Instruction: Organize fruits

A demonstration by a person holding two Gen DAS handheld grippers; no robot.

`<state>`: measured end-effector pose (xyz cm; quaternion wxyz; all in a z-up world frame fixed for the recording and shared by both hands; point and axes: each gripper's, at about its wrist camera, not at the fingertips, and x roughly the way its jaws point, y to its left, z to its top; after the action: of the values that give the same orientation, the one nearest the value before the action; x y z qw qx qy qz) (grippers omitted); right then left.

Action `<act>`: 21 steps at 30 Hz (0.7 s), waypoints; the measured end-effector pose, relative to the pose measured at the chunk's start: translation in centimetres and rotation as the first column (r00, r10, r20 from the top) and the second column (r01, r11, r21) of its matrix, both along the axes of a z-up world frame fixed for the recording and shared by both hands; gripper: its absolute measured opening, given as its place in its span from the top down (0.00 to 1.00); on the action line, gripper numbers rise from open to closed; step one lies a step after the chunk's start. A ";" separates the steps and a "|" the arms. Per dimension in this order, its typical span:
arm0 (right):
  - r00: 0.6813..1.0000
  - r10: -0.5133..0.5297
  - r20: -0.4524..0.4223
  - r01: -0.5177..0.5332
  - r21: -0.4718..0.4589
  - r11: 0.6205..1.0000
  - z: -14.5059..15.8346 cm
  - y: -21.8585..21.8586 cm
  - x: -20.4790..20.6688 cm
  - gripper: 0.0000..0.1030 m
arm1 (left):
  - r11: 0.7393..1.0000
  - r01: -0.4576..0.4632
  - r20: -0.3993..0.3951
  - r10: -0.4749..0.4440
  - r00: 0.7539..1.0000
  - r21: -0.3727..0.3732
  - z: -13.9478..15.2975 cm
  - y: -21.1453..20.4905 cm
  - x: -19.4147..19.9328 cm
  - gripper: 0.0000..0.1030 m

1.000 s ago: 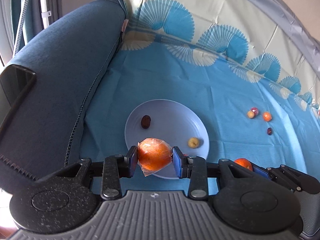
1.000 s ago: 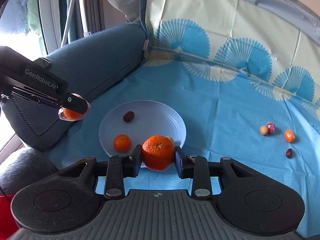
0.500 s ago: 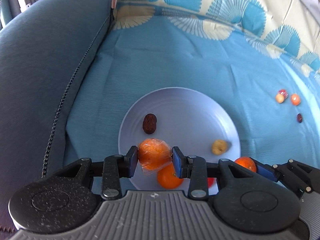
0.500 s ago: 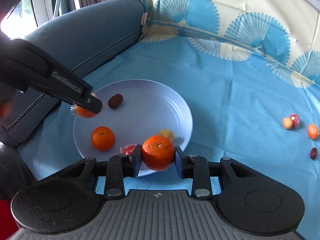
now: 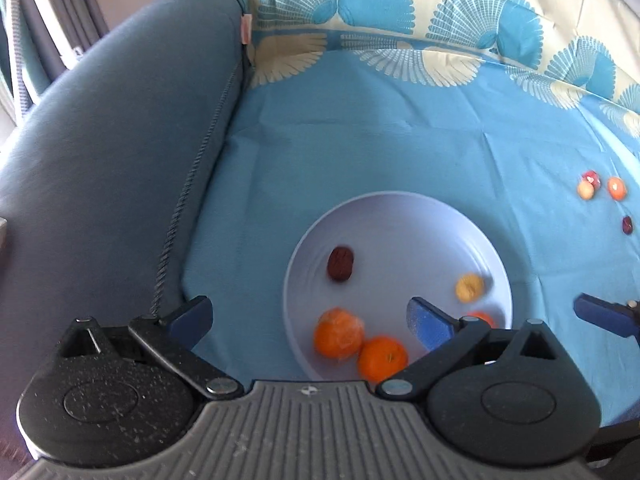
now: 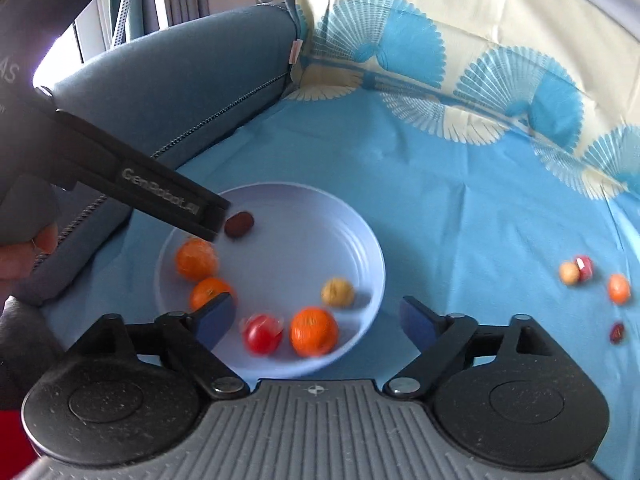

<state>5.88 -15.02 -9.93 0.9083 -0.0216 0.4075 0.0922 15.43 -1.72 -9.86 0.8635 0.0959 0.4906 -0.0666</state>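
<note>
A pale blue plate (image 5: 400, 216) (image 6: 304, 208) sits on the blue cloth. In it lie a wrapped orange (image 5: 339, 333) (image 6: 197, 259), a second orange (image 5: 382, 358) (image 6: 210, 292), a third orange (image 6: 314, 331), a red fruit (image 6: 262, 333), a yellow fruit (image 5: 469, 287) (image 6: 338, 292) and a dark date (image 5: 341, 263) (image 6: 239, 224). My left gripper (image 5: 308, 320) is open and empty above the plate's near left side. My right gripper (image 6: 316, 320) is open and empty over the plate's near edge.
Several small fruits (image 6: 580, 272) (image 5: 600, 188) lie on the cloth to the right of the plate. A dark blue sofa arm (image 5: 100, 160) rises at the left. The patterned cover climbs the sofa back (image 6: 480, 40) behind.
Both grippers opened. The wrapped orange left my left gripper and the orange left my right gripper; both now lie in the plate.
</note>
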 end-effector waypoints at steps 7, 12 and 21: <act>0.993 -0.002 -0.122 0.015 0.101 0.995 2.3 0.0 -6.7 0.06 | 0.999 -0.053 -0.064 0.053 0.997 0.002 2.5 2.5 -7.4 0.00; 0.995 0.002 -0.098 0.009 0.109 0.994 4.4 1.2 -10.7 0.04 | 0.997 -0.078 -0.065 0.078 0.995 0.012 3.5 3.7 -12.1 0.00; 0.993 -0.066 0.100 0.058 0.073 0.996 8.7 0.8 -16.3 0.03 | 0.995 -0.101 0.036 0.101 0.994 -0.003 6.6 4.3 -17.1 0.00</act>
<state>-10.44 -14.18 -1.27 0.9306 0.0181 0.3573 0.0769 -1.65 2.57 -3.30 0.8745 0.0715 0.4792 -0.0216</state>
